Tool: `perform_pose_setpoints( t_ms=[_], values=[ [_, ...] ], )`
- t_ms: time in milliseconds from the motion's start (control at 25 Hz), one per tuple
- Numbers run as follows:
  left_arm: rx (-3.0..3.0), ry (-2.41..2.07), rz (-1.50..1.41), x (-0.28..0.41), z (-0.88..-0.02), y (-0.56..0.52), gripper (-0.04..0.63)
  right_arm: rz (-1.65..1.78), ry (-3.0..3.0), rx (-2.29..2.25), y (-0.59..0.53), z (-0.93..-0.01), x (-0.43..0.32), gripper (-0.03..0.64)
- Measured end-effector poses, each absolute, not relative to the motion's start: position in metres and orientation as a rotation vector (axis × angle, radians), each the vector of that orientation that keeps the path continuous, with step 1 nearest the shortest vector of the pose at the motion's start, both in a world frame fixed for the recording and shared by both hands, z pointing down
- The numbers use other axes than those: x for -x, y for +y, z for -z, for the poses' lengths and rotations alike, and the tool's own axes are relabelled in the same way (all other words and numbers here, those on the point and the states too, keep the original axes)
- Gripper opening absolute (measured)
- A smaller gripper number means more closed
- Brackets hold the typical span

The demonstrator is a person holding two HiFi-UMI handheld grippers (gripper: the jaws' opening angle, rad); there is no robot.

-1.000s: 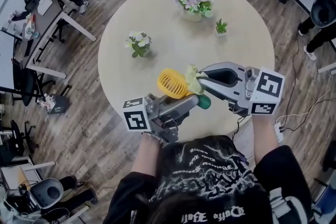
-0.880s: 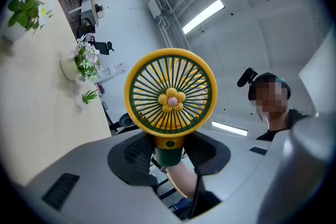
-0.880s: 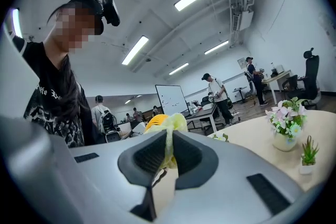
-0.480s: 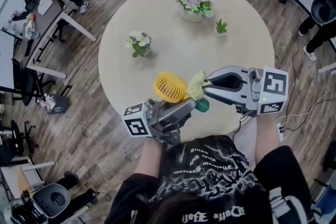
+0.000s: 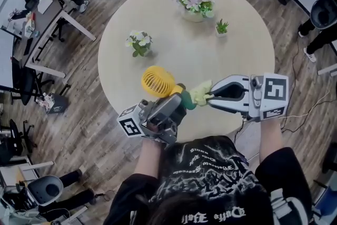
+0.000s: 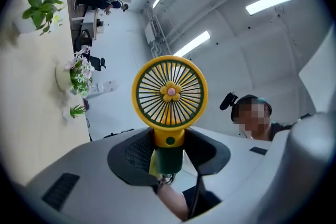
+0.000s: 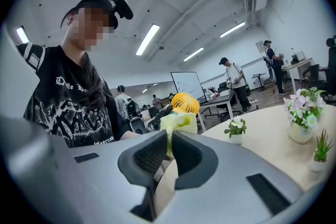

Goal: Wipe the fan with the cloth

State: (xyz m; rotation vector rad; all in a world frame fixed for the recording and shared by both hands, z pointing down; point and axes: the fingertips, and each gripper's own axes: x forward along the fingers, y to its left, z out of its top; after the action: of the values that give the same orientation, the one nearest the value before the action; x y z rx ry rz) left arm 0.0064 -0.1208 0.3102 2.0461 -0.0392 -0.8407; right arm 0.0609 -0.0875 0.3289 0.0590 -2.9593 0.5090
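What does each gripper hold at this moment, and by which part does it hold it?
The left gripper holds the yellow fan by its green handle. The right gripper pinches the pale green cloth by a bunched part.

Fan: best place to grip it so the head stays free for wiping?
The dark green handle, from its bottom end, as the left gripper holds it. It is narrow and fits between the jaws; the round yellow head is wide, slatted, and must stay exposed to the cloth.
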Motion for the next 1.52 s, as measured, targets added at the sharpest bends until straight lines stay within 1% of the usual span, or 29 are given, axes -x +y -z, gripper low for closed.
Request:
perform_pose_setpoints(
  t_ms=[160,320,400,600,720,920,1200,1520],
  values=[
    [-2.023,-0.097,0.897,0.009,-0.314,-0.134,0.193,-0.514,-2.894,-0.002,-0.073,-0.348,-0.052,0.038],
    [-2.055,-0.226,0.802,0.013,-0.331,-0.142,0.193,-0.586,-2.867,-0.048,-0.066,-0.37,-0.046,0.038],
    [-2.066,-0.37,0.683,0.018,-0.352,-0.15,0.193,-0.627,-2.863,-0.112,-0.064,-0.38,-0.047,0.038],
    [-2.091,-0.768,0.226,0.029,-0.421,-0.158,0.193,-0.732,-2.846,-0.401,-0.067,-0.403,-0.065,0.038],
    [-2.09,-0.855,0.09,0.035,-0.448,-0.159,0.193,-0.8,-2.862,-0.579,-0.071,-0.409,-0.082,0.038],
    [-2.084,-1.014,-0.184,0.047,-0.487,-0.167,0.193,-0.817,-2.81,-0.915,-0.082,-0.419,-0.114,0.038],
    [-2.067,-1.122,-0.701,0.057,-0.541,-0.167,0.193,-0.801,-2.731,-1.173,-0.092,-0.429,-0.125,0.038],
    [-1.979,-1.067,-1.084,0.057,-0.6,-0.166,0.193,-0.812,-2.699,-1.212,-0.091,-0.436,-0.119,0.038]
  ],
)
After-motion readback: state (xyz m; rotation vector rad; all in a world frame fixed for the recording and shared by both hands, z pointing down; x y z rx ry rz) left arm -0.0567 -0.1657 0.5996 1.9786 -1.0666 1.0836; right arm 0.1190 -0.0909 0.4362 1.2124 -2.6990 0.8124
